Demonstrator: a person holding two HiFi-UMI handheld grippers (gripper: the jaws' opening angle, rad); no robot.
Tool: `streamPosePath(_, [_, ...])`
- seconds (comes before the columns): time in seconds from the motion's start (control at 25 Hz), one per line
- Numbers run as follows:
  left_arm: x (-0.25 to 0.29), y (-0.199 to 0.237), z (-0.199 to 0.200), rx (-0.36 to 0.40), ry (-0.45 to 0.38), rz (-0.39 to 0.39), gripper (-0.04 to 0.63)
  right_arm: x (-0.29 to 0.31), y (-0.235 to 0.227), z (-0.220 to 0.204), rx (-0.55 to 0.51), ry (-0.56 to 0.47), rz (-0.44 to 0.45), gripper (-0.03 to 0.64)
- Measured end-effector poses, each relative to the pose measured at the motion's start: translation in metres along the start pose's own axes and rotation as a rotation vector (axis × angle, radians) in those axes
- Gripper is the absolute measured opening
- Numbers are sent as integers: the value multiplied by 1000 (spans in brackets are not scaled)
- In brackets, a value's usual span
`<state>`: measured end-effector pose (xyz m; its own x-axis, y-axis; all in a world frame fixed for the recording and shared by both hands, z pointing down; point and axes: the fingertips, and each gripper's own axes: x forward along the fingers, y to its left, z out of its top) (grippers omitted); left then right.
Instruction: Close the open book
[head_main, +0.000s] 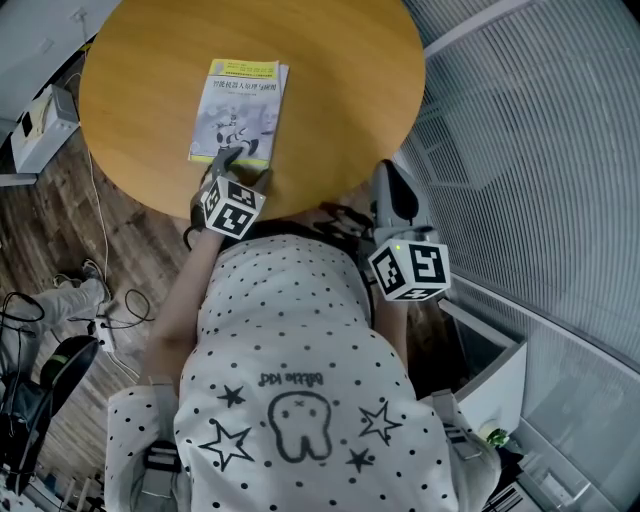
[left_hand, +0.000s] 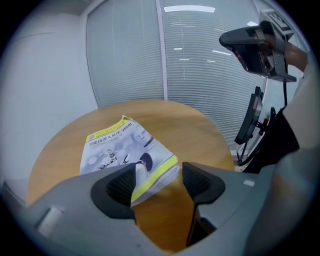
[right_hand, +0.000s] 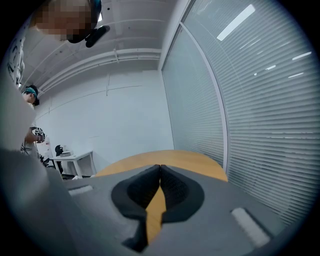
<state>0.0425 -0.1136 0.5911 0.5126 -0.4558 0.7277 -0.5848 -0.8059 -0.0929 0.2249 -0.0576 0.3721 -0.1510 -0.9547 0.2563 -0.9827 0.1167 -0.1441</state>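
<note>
Head view: book (head_main: 238, 110) lying shut, cover up, flat on round wooden table (head_main: 340, 90), toward its near side. Left gripper (head_main: 240, 168) at book's near edge, pointing steeply down. Left gripper view: jaws spread wide, book's near corner between them, just beside left pad (left_hand: 120, 187), not pinched; pages at that corner slightly fanned, yellow band of cover showing. Bare tabletop under rest of the gap. Right gripper (head_main: 388, 175) held off table's near-right edge, close to person's spotted shirt (head_main: 290, 330), well apart from book. Right gripper view: jaws pressed together, nothing between, table beyond them. Blinds (head_main: 540, 130) along right side.
</note>
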Motion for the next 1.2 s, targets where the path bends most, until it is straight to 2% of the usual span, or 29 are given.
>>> streamPosePath(0.24, [-2,1,2,-13,-2,9,291,-1,0,0,-2,2,1,5])
streamPosePath(0.56, [-10,7,2,-29,-19,39,131,3,3,-2,-3,16,15,5])
streamPosePath(0.76, [-25,11,7,-61,-51,51,89,9,8,1,-9,18,34,5])
streamPosePath(1.2, [-64,14,33,-135,-151,59,84,14,11,4,-12,18,54,5])
